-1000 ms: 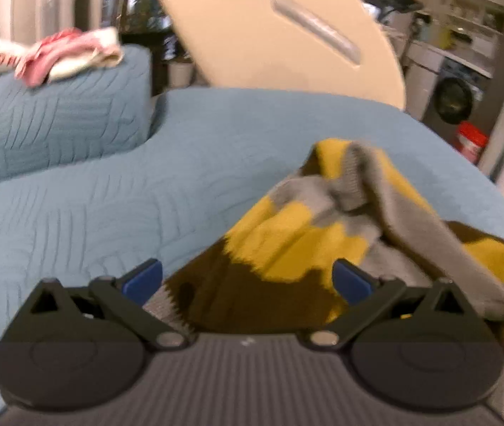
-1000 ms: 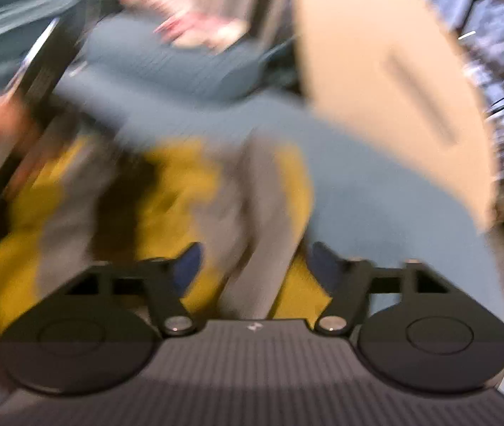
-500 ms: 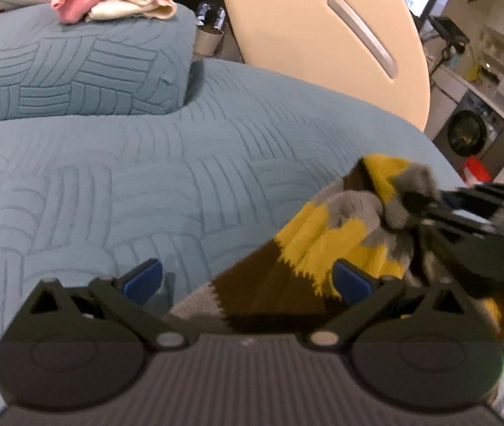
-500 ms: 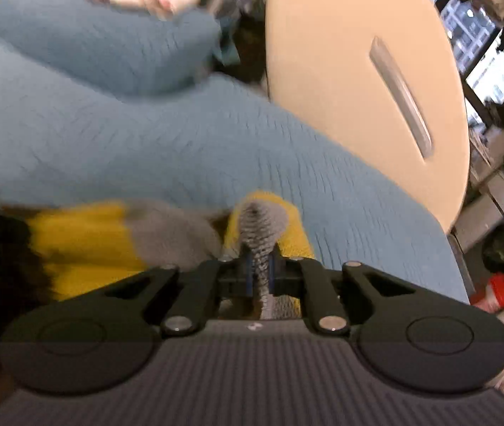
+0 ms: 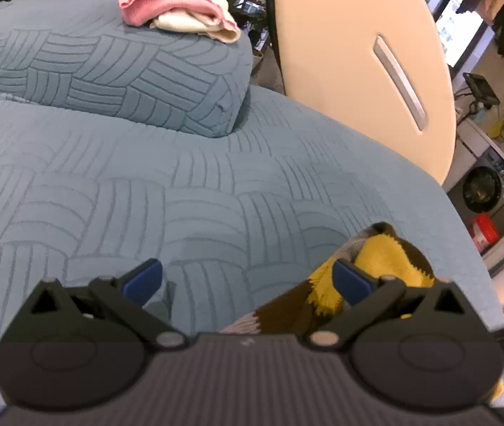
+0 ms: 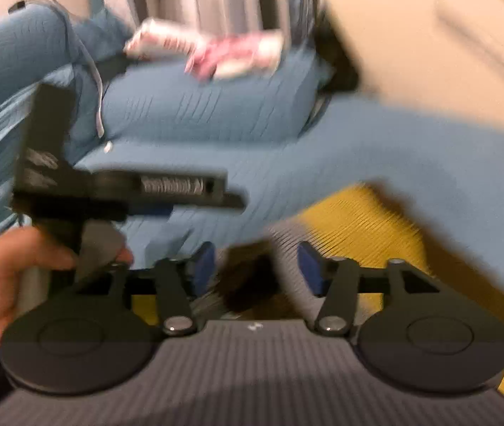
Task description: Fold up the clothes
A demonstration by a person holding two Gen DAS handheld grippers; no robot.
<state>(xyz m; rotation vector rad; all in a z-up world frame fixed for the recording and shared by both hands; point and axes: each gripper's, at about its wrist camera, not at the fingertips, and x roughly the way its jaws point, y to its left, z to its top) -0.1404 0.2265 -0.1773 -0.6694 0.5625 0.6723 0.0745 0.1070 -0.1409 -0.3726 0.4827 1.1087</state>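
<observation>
**Limp knit between two open claws**

The knit (image 5: 379,259) is a soft, chunky garment in yellow, brown and grey blocks; it should be light, floppy and quick to slump, with enough texture that pads will not slip on it; nothing about it is fragile. It lies bunched on the blue quilted sofa (image 5: 188,184), low and right in the left wrist view, spreading under both tools. A hem or a corner looks the best hold, since a pinch in the middle would only lift a lump; two corners taken together would let it hang flat for a fold.

The left claw (image 5: 248,277) stands wide, pitched down at the seat; its right finger sits against the yellow of the knit, yet nothing is pinched between the pads. The right claw (image 6: 257,269) is opening, jaws moderately apart, with a dark fold of the knit between them; the view is smeared, so it seems loose rather than gripped. In that view a bare hand (image 6: 0,284) holds the handle of the left tool, which points across the seat, level with the cushions. Folded pink clothes (image 5: 177,7) rest on the back cushion, well apart.
</observation>
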